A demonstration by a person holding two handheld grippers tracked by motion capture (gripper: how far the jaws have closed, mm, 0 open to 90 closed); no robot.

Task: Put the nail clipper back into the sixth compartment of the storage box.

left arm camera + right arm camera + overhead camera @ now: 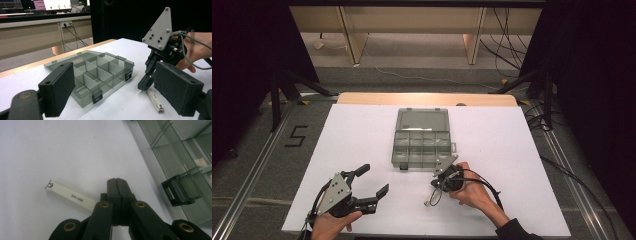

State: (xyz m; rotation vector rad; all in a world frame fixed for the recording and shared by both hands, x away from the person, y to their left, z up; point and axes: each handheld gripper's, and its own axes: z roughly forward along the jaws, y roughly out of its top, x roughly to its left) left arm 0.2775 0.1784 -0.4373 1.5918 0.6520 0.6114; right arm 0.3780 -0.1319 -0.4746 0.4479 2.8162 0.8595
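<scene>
The right hand-held gripper [119,181] is resting with its jaws pressed together, empty, tips down beside the cream nail clipper [70,197] lying on the white table [362,135]; the clipper's near end is hiding behind the jaws; the left hand-held gripper [372,181] is gaping wide, empty, well left of the open compartment box [422,137].

Grey carpeted floor [422,75] strewn with black cables [507,40]; long pale wooden bench [412,20] behind; black curtains [592,75] either side; lit monitors [57,4] beyond.
</scene>
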